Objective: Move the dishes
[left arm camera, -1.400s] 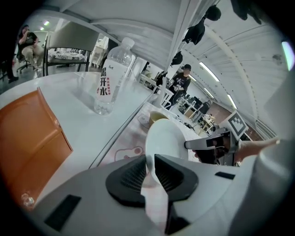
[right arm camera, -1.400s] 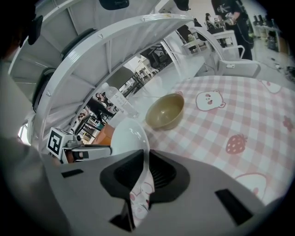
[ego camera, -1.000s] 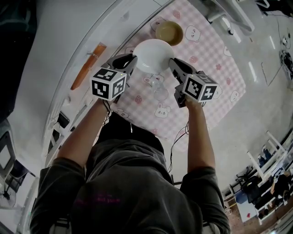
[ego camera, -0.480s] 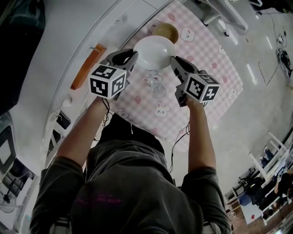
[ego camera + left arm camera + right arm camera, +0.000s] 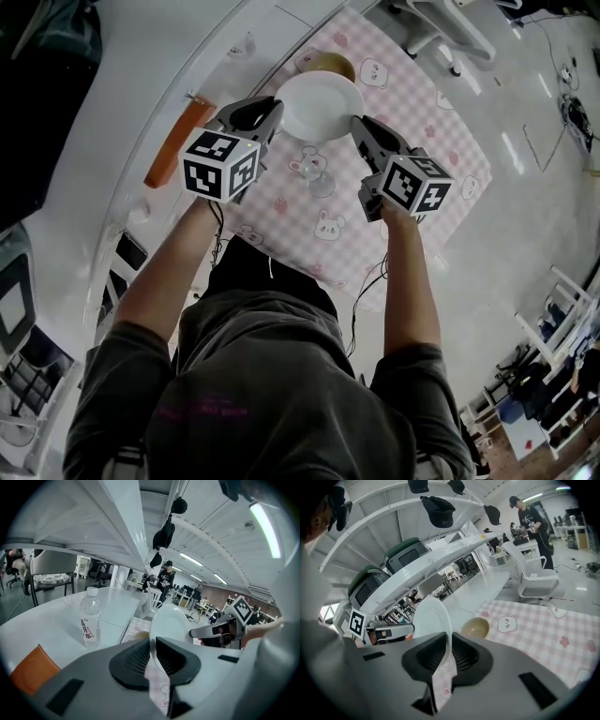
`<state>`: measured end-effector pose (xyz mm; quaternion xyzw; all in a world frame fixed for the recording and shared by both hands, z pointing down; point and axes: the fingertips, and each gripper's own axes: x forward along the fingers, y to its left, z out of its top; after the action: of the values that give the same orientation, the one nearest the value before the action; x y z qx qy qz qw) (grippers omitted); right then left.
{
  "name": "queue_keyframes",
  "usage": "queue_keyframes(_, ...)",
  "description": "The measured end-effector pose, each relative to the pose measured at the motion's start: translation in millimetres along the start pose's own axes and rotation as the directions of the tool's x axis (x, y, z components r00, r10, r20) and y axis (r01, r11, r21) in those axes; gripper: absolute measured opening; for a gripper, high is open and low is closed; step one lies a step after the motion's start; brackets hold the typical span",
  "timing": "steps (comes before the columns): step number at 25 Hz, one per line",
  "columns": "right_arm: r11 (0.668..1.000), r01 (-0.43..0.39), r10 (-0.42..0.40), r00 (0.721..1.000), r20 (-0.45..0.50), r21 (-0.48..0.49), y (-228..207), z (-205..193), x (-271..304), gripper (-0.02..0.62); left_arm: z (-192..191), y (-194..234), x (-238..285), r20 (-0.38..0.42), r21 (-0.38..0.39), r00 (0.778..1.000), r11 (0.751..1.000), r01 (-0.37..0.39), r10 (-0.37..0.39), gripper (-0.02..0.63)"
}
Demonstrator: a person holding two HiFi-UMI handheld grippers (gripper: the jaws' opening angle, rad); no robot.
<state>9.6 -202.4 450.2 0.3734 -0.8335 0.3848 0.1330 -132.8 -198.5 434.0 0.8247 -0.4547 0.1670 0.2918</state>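
Pink checked cloth (image 5: 422, 159) lies below. Above it, the left gripper (image 5: 271, 114), whose jaws have just been closing, and the right gripper (image 5: 359, 127) pinch opposite rims of the white plate (image 5: 321, 105), which is probably stiff, slick and breakable. A tan bowl (image 5: 329, 64) sits beyond.

Bright, even light is cast by ceiling strips (image 5: 265, 527). The white plate (image 5: 321, 106) is nearly blown out. Both gripper views are strongly bowed and darkened at the edges.
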Motion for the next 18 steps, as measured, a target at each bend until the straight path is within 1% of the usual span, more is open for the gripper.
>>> queue_keyframes(5, 1.0, 0.009, -0.008, 0.999, 0.038, -0.012, 7, 9, -8, 0.044, 15, -5, -5, 0.033, 0.023, 0.999, 1.0, 0.003, -0.004, 0.043)
queue_keyframes(8, 1.0, 0.01, -0.009, 0.998, 0.058, -0.019, 12, 13, -11, 0.044, 24, -5, -9, 0.052, 0.018, 0.999, 1.0, 0.012, -0.013, 0.043)
queue_keyframes(10, 1.0, 0.009, -0.008, 0.997, 0.073, -0.023, 16, 20, -18, 0.043, 37, -10, -12, 0.068, 0.02, 0.997, 1.0, 0.019, -0.021, 0.043)
queue_keyframes(13, 1.0, 0.009, -0.007, 0.994, 0.107, -0.022, 21, 29, -31, 0.043, 57, -23, -20, 0.093, 0.051, 0.995, 0.998, 0.029, -0.034, 0.043)
queue_keyframes(18, 1.0, 0.01, -0.005, 0.985, 0.172, -0.028, 37, 44, -53, 0.043, 78, -41, -39, 0.132, 0.088, 0.989, 0.995, 0.054, -0.065, 0.041)
